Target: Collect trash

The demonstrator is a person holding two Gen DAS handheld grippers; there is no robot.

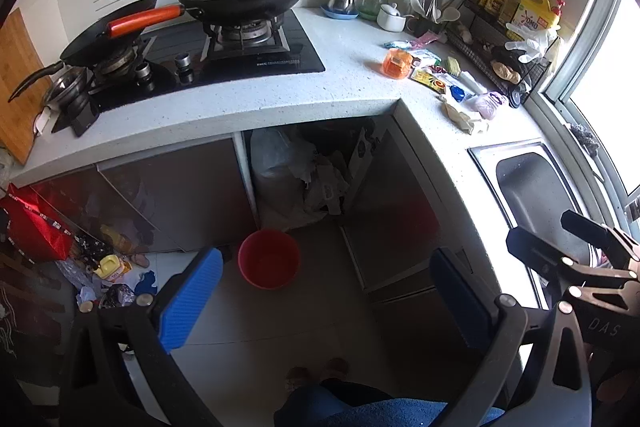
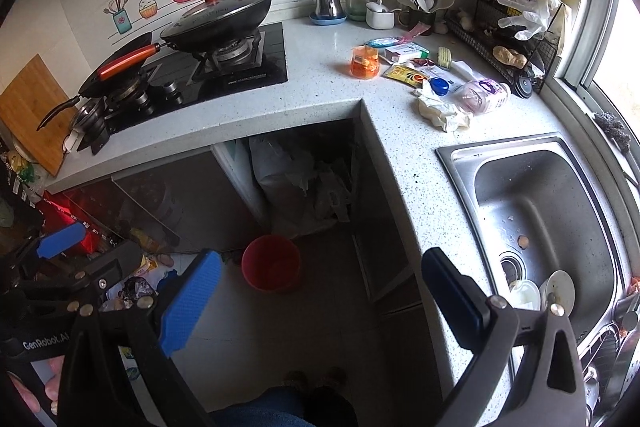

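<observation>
Trash lies on the white counter's corner: an orange plastic cup [image 1: 397, 63] [image 2: 365, 62], a yellow sachet [image 2: 405, 74], a blue cap [image 2: 439, 85], crumpled white paper [image 2: 440, 111] [image 1: 464, 115] and a clear purple-printed wrapper [image 2: 482, 95]. A red bucket [image 1: 269, 259] [image 2: 271, 263] stands on the floor below the counter. My left gripper [image 1: 326, 303] is open and empty, high above the floor near the bucket. My right gripper [image 2: 320, 303] is open and empty, at the counter edge beside the sink. Each gripper shows in the other's view.
A gas hob with a lidded wok [image 2: 218, 15] and a frying pan [image 1: 108, 27] is at the left. A steel sink [image 2: 540, 211] holding dishes is at the right. A wire rack [image 2: 504, 23] with bottles stands by the window. Bags fill the open cabinet [image 2: 304, 179]. Clutter lies on the floor at the left.
</observation>
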